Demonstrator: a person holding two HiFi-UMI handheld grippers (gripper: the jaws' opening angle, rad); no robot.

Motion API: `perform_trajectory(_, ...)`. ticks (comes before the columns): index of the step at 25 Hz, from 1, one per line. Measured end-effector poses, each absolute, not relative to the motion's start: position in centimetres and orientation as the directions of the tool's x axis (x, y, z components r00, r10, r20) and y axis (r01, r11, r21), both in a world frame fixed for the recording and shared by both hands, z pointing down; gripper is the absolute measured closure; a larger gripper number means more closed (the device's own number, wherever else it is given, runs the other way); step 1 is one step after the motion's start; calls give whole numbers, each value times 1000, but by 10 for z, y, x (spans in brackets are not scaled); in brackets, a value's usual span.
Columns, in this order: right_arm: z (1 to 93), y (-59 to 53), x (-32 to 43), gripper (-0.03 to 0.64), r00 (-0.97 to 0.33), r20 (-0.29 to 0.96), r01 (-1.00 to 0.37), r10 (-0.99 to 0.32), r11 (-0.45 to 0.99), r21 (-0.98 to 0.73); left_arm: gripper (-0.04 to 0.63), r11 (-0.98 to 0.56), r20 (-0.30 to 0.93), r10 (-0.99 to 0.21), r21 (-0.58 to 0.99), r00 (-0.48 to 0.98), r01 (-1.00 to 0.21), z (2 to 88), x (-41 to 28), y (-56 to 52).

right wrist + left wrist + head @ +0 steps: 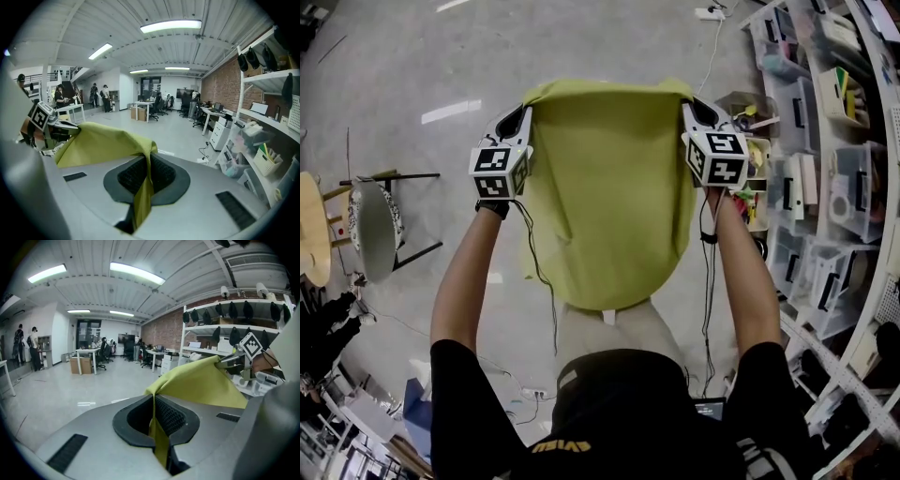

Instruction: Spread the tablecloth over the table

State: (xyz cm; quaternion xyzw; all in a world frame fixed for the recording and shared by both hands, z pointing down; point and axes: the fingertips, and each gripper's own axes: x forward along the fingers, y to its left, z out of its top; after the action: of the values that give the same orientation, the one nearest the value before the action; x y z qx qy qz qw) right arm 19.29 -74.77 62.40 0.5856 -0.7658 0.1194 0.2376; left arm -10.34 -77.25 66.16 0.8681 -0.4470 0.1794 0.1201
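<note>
A yellow-green tablecloth [609, 197] hangs in front of me, stretched between the two grippers over the floor. My left gripper [521, 120] is shut on its top left corner; in the left gripper view the cloth [199, 380] runs pinched through the shut jaws. My right gripper [694, 111] is shut on the top right corner, and in the right gripper view the tablecloth [101, 143] passes between its shut jaws too. The cloth's lower edge hangs loose near my body. Each gripper shows in the other's view: the right gripper [225, 363], the left gripper [70, 125].
A round table top [311, 230] and a chair [380, 225] stand at the left. Shelves with storage bins [825, 178] line the right side. Cables [712, 47] trail on the grey floor ahead. Desks and people are far off in the room.
</note>
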Motion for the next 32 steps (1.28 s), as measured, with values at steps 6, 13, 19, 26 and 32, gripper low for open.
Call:
perform_trajectory(6, 652, -783, 203, 611, -191, 523, -960, -831, 270, 78, 574, -575, 442, -724, 37, 529, -817, 680, -94, -804)
perform_trajectory(13, 693, -821, 207, 611, -186, 572, -945, -799, 305, 120, 574, -594, 509, -687, 18, 518, -805, 716, -88, -842)
perform_trajectory(19, 736, -844, 197, 611, -171, 610, -921, -774, 345, 179, 574, -549, 559, -677, 51, 479, -834, 758, -94, -864)
perform_trajectory(26, 795, -851, 189, 611, -166, 630, -900, -758, 378, 217, 574, -534, 616, -654, 34, 438, -845, 820, -100, -875)
perform_trajectory(32, 811, -849, 196, 585, -133, 600, -943, -789, 287, 168, 494, -476, 612, -685, 35, 396, -879, 830, -99, -884)
